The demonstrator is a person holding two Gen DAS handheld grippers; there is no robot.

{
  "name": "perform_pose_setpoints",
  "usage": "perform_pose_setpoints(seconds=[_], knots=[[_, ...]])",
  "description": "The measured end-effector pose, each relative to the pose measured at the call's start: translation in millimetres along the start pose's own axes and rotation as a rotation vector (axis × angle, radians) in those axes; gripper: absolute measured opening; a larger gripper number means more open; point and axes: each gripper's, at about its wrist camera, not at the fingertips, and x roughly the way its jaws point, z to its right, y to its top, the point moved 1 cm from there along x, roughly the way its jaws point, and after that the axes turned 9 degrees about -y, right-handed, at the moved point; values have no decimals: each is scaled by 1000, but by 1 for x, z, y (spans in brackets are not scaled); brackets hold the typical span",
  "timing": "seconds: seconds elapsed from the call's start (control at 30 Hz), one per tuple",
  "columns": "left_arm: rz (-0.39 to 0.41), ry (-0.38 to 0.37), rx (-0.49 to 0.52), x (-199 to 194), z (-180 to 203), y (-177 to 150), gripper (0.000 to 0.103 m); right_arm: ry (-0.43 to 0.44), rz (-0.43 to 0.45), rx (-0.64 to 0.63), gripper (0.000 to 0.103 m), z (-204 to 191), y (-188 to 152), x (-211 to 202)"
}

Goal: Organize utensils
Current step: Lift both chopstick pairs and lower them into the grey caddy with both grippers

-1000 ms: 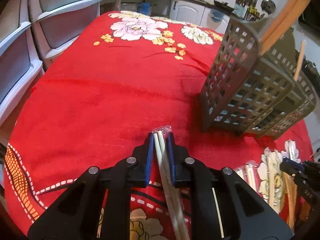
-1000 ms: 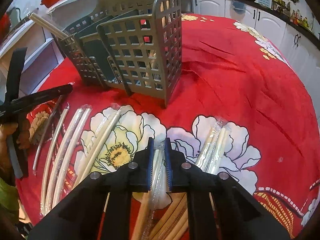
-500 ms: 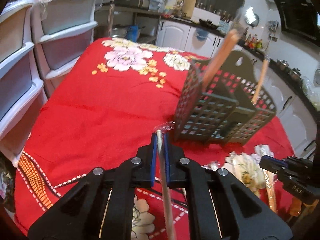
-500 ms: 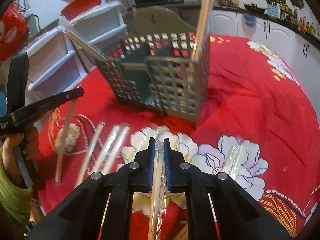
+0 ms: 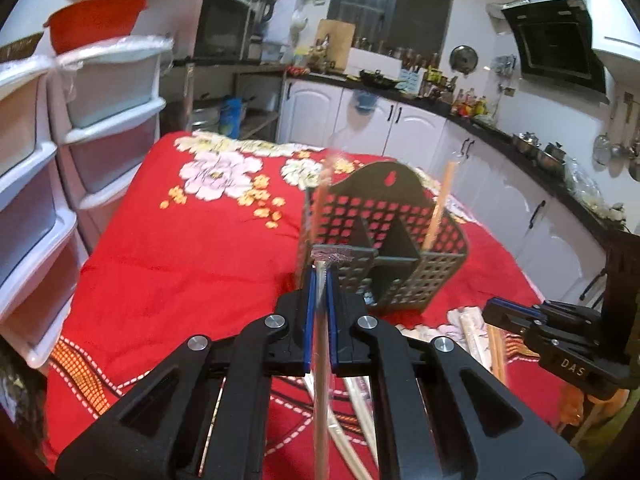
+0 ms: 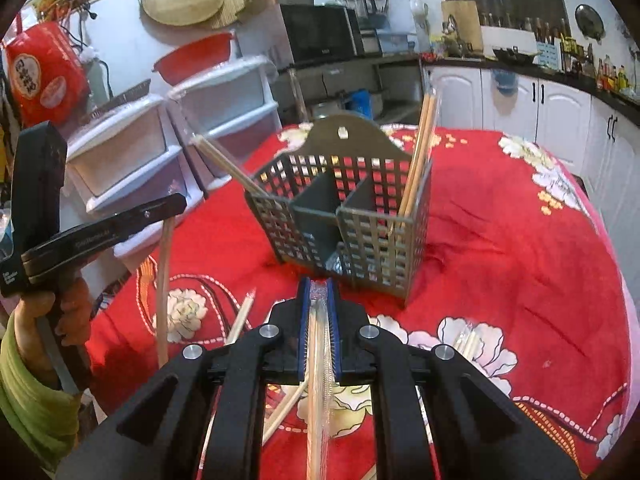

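1. While both hung above the red floral tabletop (image 5: 168,264), the left gripper (image 5: 320,280) had its jaws clamped on plastic-wrapped wooden chopsticks (image 5: 322,380).
2. The right gripper (image 6: 319,292) likewise pinched a wrapped pair (image 6: 318,392) — the grey slotted plastic utensil caddy (image 6: 352,216) stood just beyond.

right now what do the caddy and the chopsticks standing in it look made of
Utensil caddy: probably moulded plastic, matte grey, with a uniform square lattice and a moulded hanging hole. Chopsticks: likely bamboo or wood, pale tan, seemingly in a clear glossy plastic sleeve.
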Motion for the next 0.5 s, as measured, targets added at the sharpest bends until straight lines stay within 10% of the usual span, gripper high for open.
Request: perform_pose_setpoints(seconds=[0.5], knots=[[38, -62, 57, -5, 37, 19, 1, -8, 150, 16, 9, 3, 24, -38]])
